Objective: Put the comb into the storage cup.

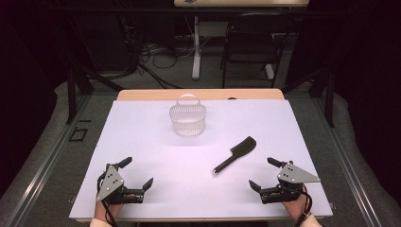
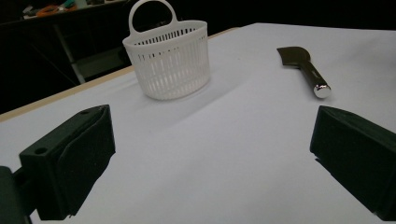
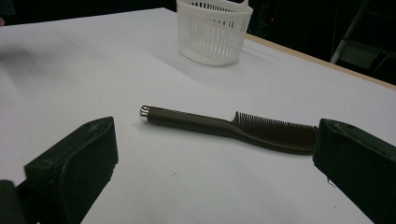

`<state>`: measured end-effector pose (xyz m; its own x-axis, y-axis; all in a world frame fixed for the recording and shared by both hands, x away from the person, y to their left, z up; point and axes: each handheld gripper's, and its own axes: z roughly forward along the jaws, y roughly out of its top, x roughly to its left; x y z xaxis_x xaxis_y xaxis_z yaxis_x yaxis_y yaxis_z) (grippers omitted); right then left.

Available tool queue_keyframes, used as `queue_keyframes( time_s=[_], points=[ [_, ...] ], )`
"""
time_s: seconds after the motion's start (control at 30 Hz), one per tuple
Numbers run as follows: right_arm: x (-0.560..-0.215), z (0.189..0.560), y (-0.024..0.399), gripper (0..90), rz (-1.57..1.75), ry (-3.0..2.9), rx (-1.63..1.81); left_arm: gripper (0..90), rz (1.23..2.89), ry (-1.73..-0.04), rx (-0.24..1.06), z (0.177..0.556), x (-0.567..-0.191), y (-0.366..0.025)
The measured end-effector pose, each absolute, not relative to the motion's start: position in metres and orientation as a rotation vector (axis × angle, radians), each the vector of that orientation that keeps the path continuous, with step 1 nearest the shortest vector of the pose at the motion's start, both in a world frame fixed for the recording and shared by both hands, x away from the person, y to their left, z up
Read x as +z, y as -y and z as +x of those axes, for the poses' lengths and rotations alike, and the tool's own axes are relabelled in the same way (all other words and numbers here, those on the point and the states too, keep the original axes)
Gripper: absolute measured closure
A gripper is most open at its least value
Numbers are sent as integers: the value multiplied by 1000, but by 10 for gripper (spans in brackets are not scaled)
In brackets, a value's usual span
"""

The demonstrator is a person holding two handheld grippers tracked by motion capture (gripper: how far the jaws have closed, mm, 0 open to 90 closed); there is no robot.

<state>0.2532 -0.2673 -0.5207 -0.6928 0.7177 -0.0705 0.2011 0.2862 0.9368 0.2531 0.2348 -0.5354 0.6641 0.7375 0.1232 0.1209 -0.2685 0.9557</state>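
At the bottom of the high view, the left gripper (image 1: 138, 173) and the right gripper (image 1: 263, 173) are held low over the white table (image 1: 142, 142), jaws spread wide and empty. Right of centre, a dark comb (image 1: 235, 154) is laid flat on the sheet. Above centre, a white basket (image 1: 188, 118) is stood upright. Beyond, along the top edge, a folding chair (image 1: 250, 45) and cables (image 1: 156, 54) are seen on grey floor.
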Motion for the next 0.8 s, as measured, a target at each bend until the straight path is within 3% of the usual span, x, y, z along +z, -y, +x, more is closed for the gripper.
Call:
queue_keyframes(
  time_s=[0.8],
  points=[
    [-517, 281, 238, 0, 803, -2187, 1386, 0, 1779, -696, 690, 254, -536, -234]
  ],
)
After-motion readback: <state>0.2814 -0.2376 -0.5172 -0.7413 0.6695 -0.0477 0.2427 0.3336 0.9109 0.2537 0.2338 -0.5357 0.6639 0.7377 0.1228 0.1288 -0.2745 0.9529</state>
